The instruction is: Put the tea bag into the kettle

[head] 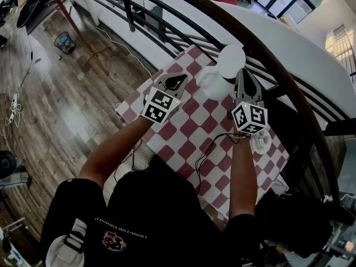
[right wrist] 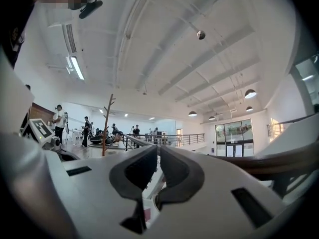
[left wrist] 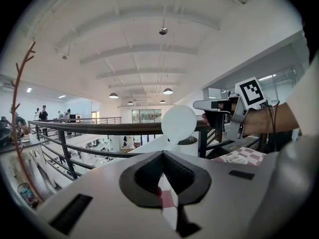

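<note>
While the white kettle (head: 213,83) stands upright near the far edge of the desk (head: 127,109), its long axis is vertical and its mouth faces the ceiling. The round lid (head: 232,55) is tipped up on the side toward the railing (head: 261,49). In the left gripper view its flat face is turned toward the camera. The tea bag cannot be picked out in any view. A small white crumpled thing (head: 261,141) lies on the cloth (head: 194,121) below the right wrist, and whether that is the tea bag I cannot tell.

The left gripper (left wrist: 162,153) is held above the desk on the near left of the kettle and points at it. Its jaws are closed tip to tip, and only the chequered cloth shows through the hollow behind the tips. The right gripper (right wrist: 155,152) is held level just beside the kettle's open top on the right. Its jaws are drawn narrow with a thin slit between them, and I can make out nothing gripped in that slit.

The cloth is chequered red and white and covers the desk. The dark curved railing runs close behind it, with a lower level visible beyond. To the left is a wood-plank floor (head: 72,93) with a wire waste basket (head: 65,42) and loose cables. Overhead is a white beamed ceiling hung with pendant lamps (left wrist: 168,91). A bare branch-like stand (right wrist: 106,123) rises among distant people.
</note>
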The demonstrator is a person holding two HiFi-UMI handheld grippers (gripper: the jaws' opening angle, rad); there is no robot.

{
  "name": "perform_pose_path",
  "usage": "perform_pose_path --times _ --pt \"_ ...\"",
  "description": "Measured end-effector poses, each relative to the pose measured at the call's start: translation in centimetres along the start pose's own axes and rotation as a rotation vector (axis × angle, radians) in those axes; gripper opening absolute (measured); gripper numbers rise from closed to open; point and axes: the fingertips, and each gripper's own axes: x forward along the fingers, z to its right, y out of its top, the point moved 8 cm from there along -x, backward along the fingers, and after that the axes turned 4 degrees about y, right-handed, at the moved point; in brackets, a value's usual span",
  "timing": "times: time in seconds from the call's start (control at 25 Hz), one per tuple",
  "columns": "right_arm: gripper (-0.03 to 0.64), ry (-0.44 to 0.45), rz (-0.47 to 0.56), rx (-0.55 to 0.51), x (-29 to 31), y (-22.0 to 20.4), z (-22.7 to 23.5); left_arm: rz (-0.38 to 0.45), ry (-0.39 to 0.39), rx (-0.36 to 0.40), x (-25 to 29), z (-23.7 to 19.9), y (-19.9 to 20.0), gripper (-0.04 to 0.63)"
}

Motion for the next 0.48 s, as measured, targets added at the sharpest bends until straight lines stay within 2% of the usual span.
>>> perform_pose_path --times 0.48 --pt "0.028 0.008 -0.040 -0.014 0.82 -0.83 -0.53 0.007 -0.004 -0.007 0.02 -0.04 0.23 -0.002"
